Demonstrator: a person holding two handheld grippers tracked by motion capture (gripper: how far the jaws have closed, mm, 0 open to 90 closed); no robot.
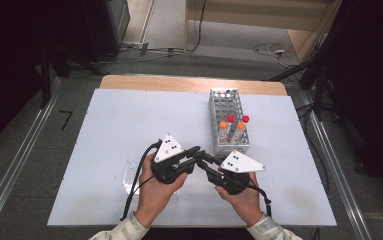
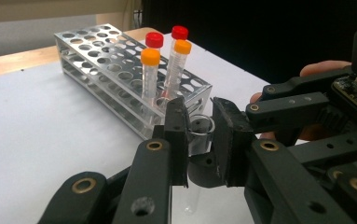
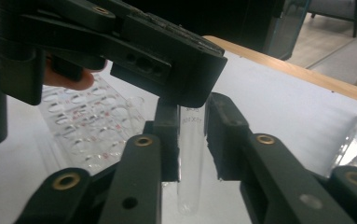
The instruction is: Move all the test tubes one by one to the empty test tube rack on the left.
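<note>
A clear, uncapped test tube (image 3: 191, 154) hangs upright between both grippers over the white table top (image 1: 124, 125). My left gripper (image 2: 200, 116) is shut on the tube's open upper end (image 2: 199, 127); it comes in from the left in the high view (image 1: 193, 152). My right gripper (image 3: 191, 112) has the tube's body between its jaws, with a thin gap showing at the right pad, so it reads as open. In the high view the right gripper (image 1: 205, 159) meets the left one tip to tip. The left gripper's body (image 3: 167, 60) looms above the tube.
A metal tube rack (image 1: 227, 120) stands just behind the grippers, holding two orange-capped tubes (image 2: 150, 70) and two red-capped tubes (image 2: 154, 41) at its near end. A clear plastic rack (image 1: 129, 172) lies flat at the left, under the left hand.
</note>
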